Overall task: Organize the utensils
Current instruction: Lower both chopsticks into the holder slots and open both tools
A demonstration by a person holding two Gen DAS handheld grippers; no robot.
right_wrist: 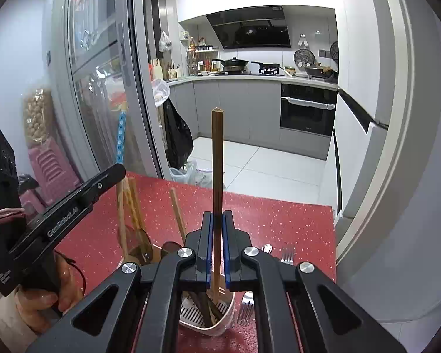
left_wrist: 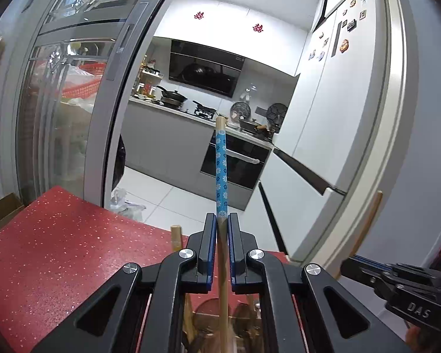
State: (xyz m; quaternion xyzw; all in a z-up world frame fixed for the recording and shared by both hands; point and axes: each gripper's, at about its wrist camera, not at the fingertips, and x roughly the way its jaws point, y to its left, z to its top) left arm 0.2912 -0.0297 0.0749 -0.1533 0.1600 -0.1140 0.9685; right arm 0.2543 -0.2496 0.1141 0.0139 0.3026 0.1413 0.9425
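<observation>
My left gripper (left_wrist: 222, 220) is shut on a wooden utensil with a blue flowered handle (left_wrist: 221, 173), held upright over the red table (left_wrist: 58, 250). It also shows in the right wrist view (right_wrist: 120, 138). My right gripper (right_wrist: 218, 217) is shut on a brown wooden chopstick (right_wrist: 217, 158), upright, its lower end inside a white utensil holder (right_wrist: 217, 323). The holder also holds several wooden spoons (right_wrist: 132, 206) and dark utensils. The right gripper body shows at the right edge of the left wrist view (left_wrist: 402, 288).
Metal forks (right_wrist: 287, 254) and a spoon (right_wrist: 267, 248) lie on the red table (right_wrist: 294, 220) to the right of the holder. A glass sliding door (right_wrist: 103, 88) stands at the left. The kitchen with oven (right_wrist: 307, 108) lies beyond the table's far edge.
</observation>
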